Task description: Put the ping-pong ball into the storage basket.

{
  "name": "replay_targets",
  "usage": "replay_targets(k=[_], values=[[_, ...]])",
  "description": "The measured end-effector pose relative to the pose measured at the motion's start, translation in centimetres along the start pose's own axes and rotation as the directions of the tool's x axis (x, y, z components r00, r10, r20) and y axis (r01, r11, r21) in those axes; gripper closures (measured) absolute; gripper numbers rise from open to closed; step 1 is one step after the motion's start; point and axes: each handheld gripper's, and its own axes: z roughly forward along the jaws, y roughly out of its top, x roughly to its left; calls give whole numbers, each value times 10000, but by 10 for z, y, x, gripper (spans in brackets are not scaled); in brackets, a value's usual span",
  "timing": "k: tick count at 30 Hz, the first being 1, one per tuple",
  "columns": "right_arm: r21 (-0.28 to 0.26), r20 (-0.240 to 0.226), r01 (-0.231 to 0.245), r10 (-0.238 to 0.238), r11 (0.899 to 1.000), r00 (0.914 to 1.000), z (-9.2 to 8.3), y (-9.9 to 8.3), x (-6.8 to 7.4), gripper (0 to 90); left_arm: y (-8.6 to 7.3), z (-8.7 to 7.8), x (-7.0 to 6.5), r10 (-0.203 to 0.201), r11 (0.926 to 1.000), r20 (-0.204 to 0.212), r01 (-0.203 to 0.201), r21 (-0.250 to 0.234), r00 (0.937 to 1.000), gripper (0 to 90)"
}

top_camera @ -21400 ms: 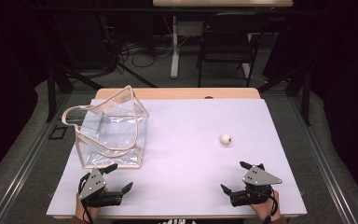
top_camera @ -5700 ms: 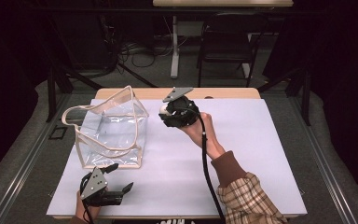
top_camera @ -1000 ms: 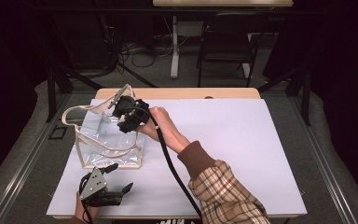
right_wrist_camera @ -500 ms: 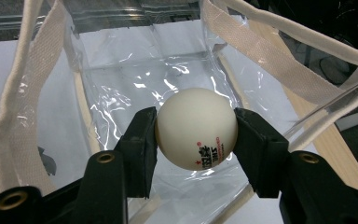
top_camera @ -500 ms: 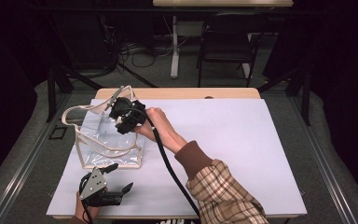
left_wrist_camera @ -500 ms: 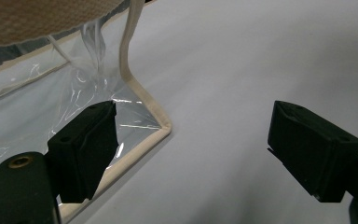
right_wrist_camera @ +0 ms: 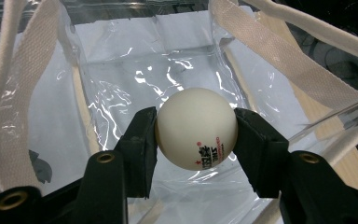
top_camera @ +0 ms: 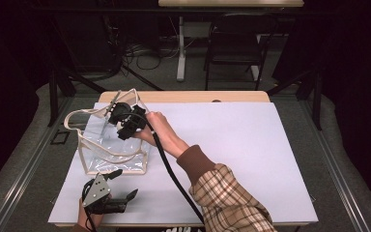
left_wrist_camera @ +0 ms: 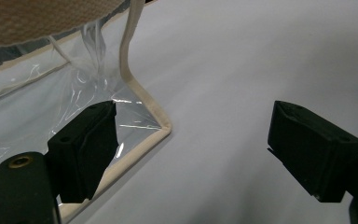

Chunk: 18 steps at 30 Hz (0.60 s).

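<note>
A white ping-pong ball [right_wrist_camera: 196, 128] with red print sits clamped between the two black pads of my right gripper [right_wrist_camera: 196, 133]. That right gripper [top_camera: 121, 118] hangs over the open mouth of the clear plastic bag [top_camera: 111, 140], which has cream fabric trim and handles and stands at the table's left. Below the ball I look down into the bag's clear inside [right_wrist_camera: 144, 70], between its handles. My left gripper [top_camera: 121, 189] rests at the table's front left edge, jaws open and bare, with the bag's lower corner [left_wrist_camera: 161, 128] just ahead of it.
The white table top [top_camera: 232, 145] stretches to the right of the bag. A wooden strip [top_camera: 188, 96] runs along the far edge. Beyond it stand a black chair [top_camera: 234, 48] and cables on the floor. The right arm's plaid sleeve [top_camera: 227, 198] crosses the front middle.
My right gripper with the ball has edged a little left and down over the bag's mouth. The left gripper has stayed put.
</note>
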Motion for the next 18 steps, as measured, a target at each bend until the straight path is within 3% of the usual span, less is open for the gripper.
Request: replay_targets(k=[18], values=[[331,-130,76,-72,9994,9999,12,2,3,503,0,0,0,-16,10000,26,16,-10,10000,160]])
